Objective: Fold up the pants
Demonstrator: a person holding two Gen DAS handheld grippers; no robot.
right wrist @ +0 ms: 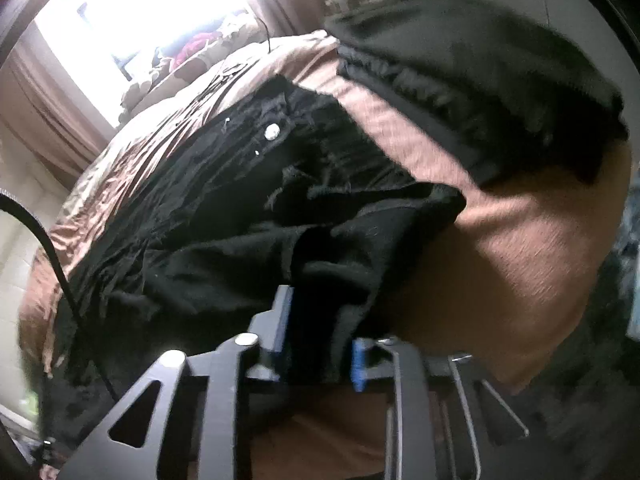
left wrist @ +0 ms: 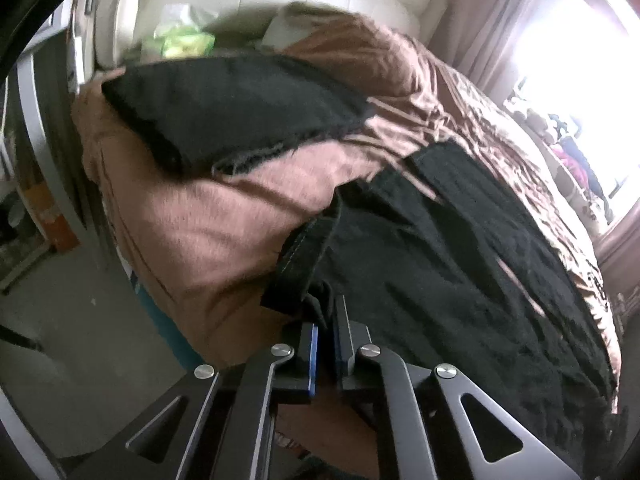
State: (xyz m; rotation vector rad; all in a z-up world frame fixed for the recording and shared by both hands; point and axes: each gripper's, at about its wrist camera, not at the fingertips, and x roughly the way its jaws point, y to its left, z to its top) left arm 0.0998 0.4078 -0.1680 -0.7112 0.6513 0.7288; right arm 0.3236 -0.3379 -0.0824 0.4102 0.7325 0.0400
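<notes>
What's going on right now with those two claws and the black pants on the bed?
Left gripper shut on black pants at the hem. Right gripper shut on pants too. Pants spread on brown bedspread. Folded black garment lies beyond, not in the way.

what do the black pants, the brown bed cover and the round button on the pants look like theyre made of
Black pants: looks like matte woven denim, going by the frayed threads at the hem and the pale stitching on the thick band.
Brown bed cover: soft, napped fabric, perhaps fleece or brushed cotton; the far side looks shinier and creased.
Round button: probably metal, as it glints bright silver.
</notes>
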